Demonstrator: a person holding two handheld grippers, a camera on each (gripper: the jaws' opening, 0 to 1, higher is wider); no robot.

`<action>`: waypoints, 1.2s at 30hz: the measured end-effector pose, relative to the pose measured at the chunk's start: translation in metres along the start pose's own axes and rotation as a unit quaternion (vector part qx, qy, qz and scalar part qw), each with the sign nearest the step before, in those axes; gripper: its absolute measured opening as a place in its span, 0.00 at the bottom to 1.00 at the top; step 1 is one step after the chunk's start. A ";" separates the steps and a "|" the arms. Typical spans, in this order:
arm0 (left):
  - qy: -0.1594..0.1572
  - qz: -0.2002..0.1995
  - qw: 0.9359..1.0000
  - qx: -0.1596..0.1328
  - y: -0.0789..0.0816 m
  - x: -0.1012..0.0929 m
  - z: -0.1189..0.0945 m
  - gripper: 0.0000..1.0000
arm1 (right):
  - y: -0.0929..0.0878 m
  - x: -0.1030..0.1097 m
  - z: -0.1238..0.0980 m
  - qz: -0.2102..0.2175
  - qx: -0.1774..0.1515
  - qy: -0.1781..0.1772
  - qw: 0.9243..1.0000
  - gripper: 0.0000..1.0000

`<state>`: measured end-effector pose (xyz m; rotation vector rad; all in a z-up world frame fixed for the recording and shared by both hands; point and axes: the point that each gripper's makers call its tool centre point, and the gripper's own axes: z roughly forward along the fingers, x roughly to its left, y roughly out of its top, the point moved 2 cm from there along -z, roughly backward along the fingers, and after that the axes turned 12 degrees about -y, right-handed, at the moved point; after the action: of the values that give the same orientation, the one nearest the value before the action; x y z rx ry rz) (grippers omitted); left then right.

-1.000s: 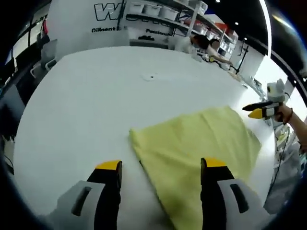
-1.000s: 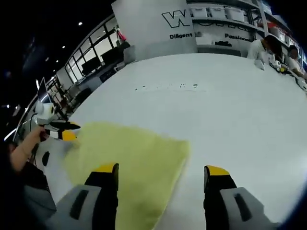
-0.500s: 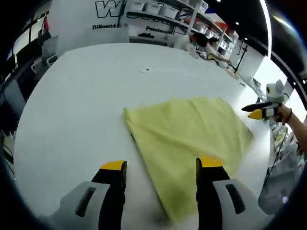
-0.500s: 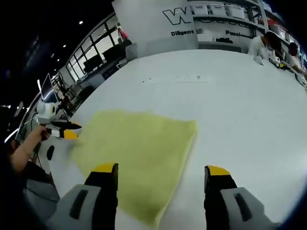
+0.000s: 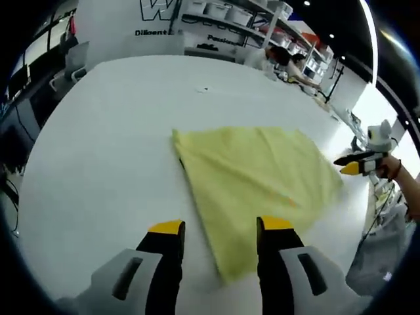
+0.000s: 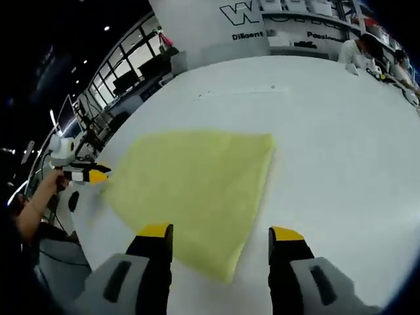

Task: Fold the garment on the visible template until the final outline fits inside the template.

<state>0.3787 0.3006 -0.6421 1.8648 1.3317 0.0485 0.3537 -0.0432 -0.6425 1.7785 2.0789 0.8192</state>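
A yellow garment (image 5: 256, 177) lies folded flat on the white table (image 5: 105, 144), its near corner reaching between the jaws of my left gripper (image 5: 221, 226). Those jaws stand open above the cloth with nothing held. In the right gripper view the same garment (image 6: 197, 177) spreads ahead of my right gripper (image 6: 220, 231), also open, with the cloth's near corner between its jaws. The right gripper (image 5: 357, 164) comes in at the right of the left gripper view, in a hand. The left gripper (image 6: 85, 174) sits at the cloth's left edge in the right gripper view.
A faint dotted line (image 6: 239, 92) and a small dark mark (image 5: 205, 89) sit on the table beyond the garment. Shelves with white boxes (image 5: 230, 16) and seated people (image 5: 289, 62) are at the far end. The table edge (image 5: 357, 141) runs close behind the right gripper.
Both views have drawn back from the cloth, so its near corner now shows between each pair of jaws. Both jaw gaps have narrowed a little. The garment lies flatter and squarer.
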 end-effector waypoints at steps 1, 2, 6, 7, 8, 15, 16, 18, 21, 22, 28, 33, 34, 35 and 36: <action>-0.001 -0.001 1.000 0.002 -0.002 0.000 0.000 0.44 | -0.002 0.000 0.000 0.000 0.002 0.001 1.000 0.53; 0.000 -0.002 1.000 0.003 -0.005 -0.001 0.000 0.42 | -0.004 0.000 0.001 0.001 0.003 0.000 1.000 0.52; 0.002 -0.008 1.000 0.011 -0.016 -0.001 -0.002 0.31 | -0.015 0.000 0.001 0.008 0.011 -0.005 1.000 0.40; 0.000 -0.013 1.000 0.009 -0.017 -0.002 -0.002 0.31 | -0.018 0.000 0.002 0.005 0.015 -0.006 1.000 0.37; -0.002 -0.017 1.000 0.009 -0.018 -0.003 -0.002 0.30 | -0.021 0.001 0.002 0.003 0.019 -0.008 1.000 0.36; 0.000 -0.025 1.000 0.015 -0.027 -0.004 -0.004 0.15 | -0.028 -0.001 0.002 -0.004 0.021 -0.017 1.000 0.15; -0.002 -0.027 1.000 0.015 -0.029 -0.004 -0.005 0.11 | -0.028 -0.002 0.002 -0.004 0.021 -0.019 1.000 0.12; -0.002 -0.021 1.000 0.015 -0.031 -0.004 -0.007 0.06 | -0.030 -0.005 0.003 -0.001 0.021 -0.023 1.000 0.07; -0.002 -0.023 1.000 0.013 -0.033 -0.005 -0.009 0.06 | -0.030 -0.005 0.001 0.008 0.017 -0.021 1.000 0.02; -0.007 -0.016 1.000 0.017 -0.034 -0.006 -0.009 0.05 | -0.030 -0.005 0.000 0.007 0.014 -0.020 1.000 0.02; -0.014 0.004 0.999 0.029 -0.038 -0.010 -0.008 0.05 | -0.031 -0.008 -0.001 0.015 0.006 -0.020 1.000 0.00; -0.014 0.010 0.999 0.034 -0.043 -0.013 -0.012 0.05 | -0.034 -0.008 -0.002 0.014 0.006 -0.022 1.000 0.00; -0.015 0.011 0.999 0.035 -0.044 -0.014 -0.013 0.05 | -0.035 -0.007 -0.003 0.009 0.007 -0.024 1.000 0.00; -0.015 0.011 0.999 0.036 -0.045 -0.014 -0.014 0.05 | -0.036 -0.007 -0.003 0.008 0.007 -0.024 1.000 0.00; -0.016 0.016 0.999 0.040 -0.048 -0.016 -0.016 0.05 | -0.038 -0.006 -0.005 0.003 0.010 -0.024 1.000 0.00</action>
<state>0.3277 0.3016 -0.6554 1.9460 1.2995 -0.0170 0.3216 -0.0533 -0.6616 1.7982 2.0590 0.7513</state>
